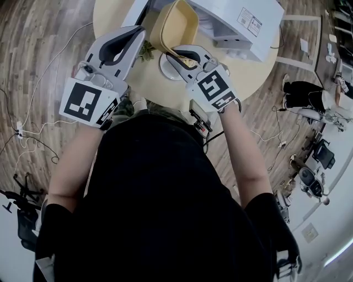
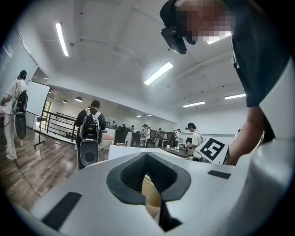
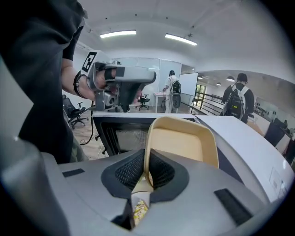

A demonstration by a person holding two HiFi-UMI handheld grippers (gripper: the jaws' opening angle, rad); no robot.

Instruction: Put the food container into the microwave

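Observation:
In the head view, a tan food container (image 1: 176, 25) is tipped up on edge over the round table (image 1: 113, 16), in front of the white microwave (image 1: 237, 22). My right gripper (image 1: 178, 56) is shut on its near rim. The right gripper view shows that rim pinched between the pads of the right gripper (image 3: 146, 173), with the container (image 3: 184, 143) standing up ahead. Behind it the microwave door (image 3: 120, 133) hangs open. My left gripper (image 1: 138, 33) hovers to the left of the container, shut and holding nothing. In its own view the left gripper (image 2: 146, 156) has its pads meeting.
A white round dish (image 1: 169, 70) and a small green item (image 1: 146, 52) lie on the table under the grippers. Cables (image 1: 33, 137) trail over the wooden floor at left. Several people (image 2: 90, 133) stand further off in the room.

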